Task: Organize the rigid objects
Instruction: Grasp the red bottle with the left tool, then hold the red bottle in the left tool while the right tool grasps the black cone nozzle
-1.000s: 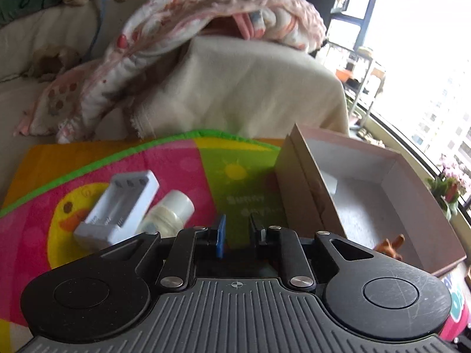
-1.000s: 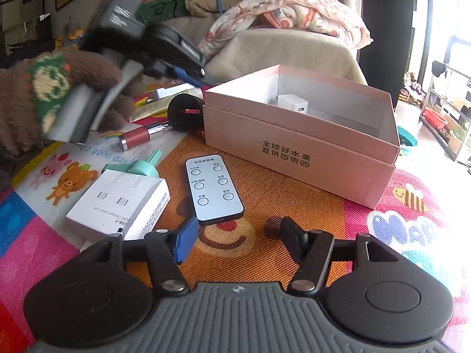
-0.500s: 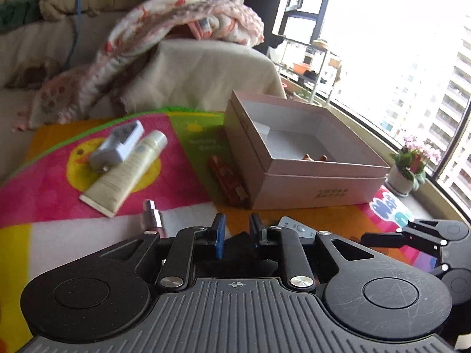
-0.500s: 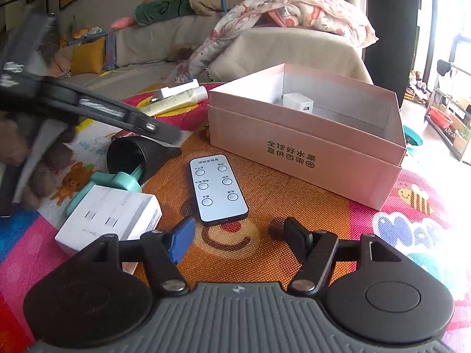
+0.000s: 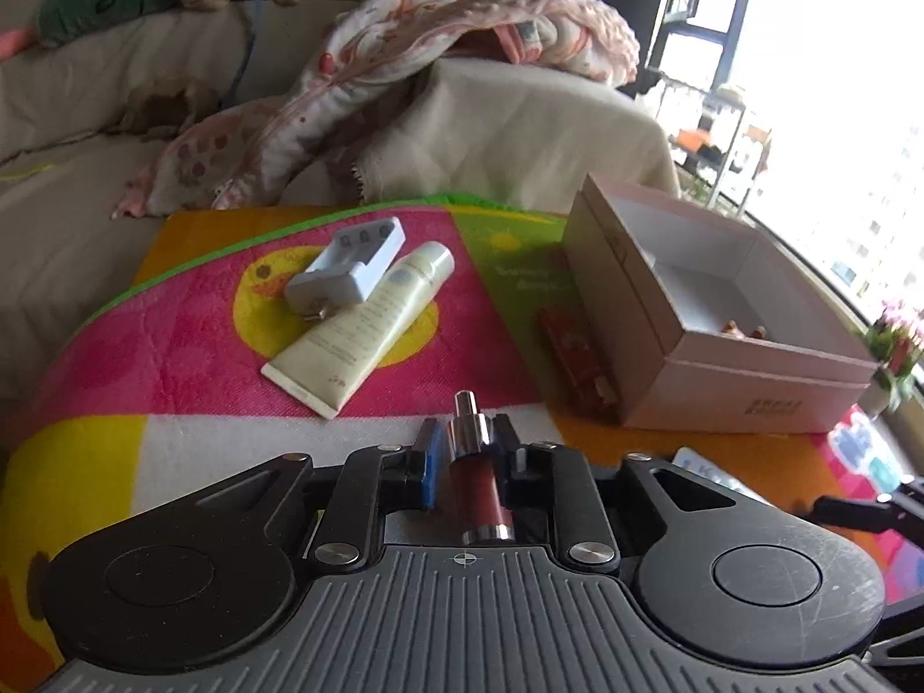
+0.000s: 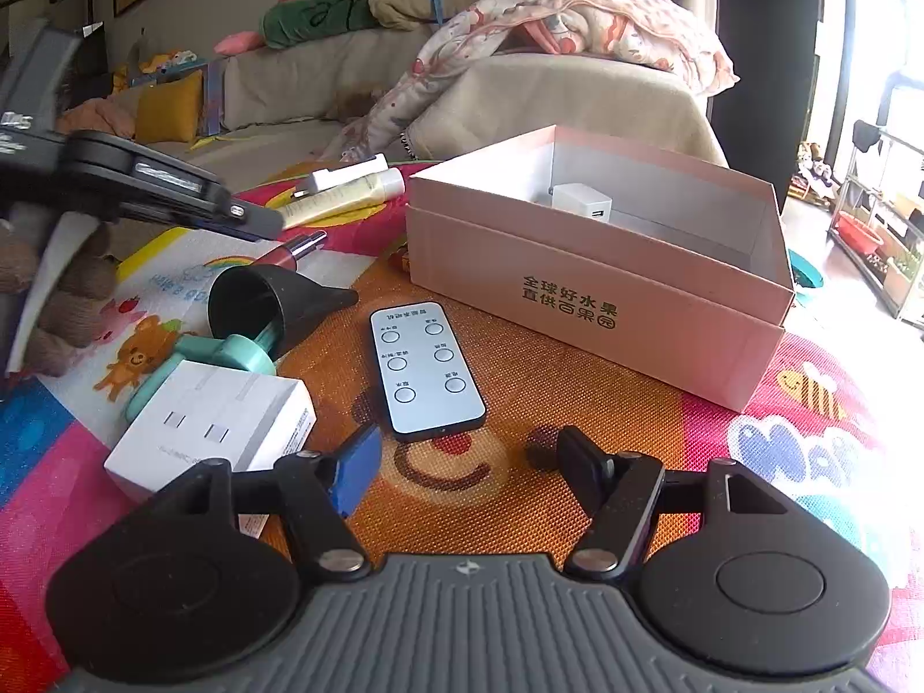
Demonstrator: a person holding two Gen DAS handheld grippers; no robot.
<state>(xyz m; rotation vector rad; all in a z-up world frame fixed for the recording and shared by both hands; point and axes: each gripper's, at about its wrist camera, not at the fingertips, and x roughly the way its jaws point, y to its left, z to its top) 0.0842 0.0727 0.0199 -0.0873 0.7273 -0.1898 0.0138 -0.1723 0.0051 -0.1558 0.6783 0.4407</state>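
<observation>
Setting: a living room with a beige sofa (image 6: 323,81) and a pink patterned blanket (image 5: 462,23) behind a bright cartoon play mat (image 6: 566,404) where everything lies.
Count: one pink cardboard box (image 6: 600,289), open-topped; one white charger cube (image 6: 580,202) inside it; one grey six-button remote control (image 6: 424,369); one black funnel (image 6: 277,303); one mint-green plastic piece (image 6: 231,355); one white cardboard carton (image 6: 213,421); one cream lotion tube (image 5: 369,323); one white battery charger (image 5: 352,268); one dark red spray bottle with a silver nozzle (image 5: 476,473); one red packet (image 5: 572,355).
Left gripper (image 5: 465,450): its jaws have just been opening and stand slightly apart around the spray bottle, which lies on the mat between the fingers, nozzle towards 12 o'clock; no firm pinch can be made out.
Right gripper (image 6: 462,462): jaws wide apart, nothing between them, over bare mat.
Remote: at 12 o'clock just beyond the right gripper's fingertips, apart from them.
Box: at 1 o'clock from both grippers.
In the way: in the left wrist view, the red packet lies against the box's near wall; in the right wrist view, the carton sits at 10 o'clock beside the blue pad (image 6: 355,465), the funnel and mint piece beyond it.
Tube and battery charger: at 11 o'clock from the left gripper, touching each other.
Person: a hand in a brown knitted glove (image 6: 63,300) holds the left gripper at 9 o'clock in the right wrist view.
</observation>
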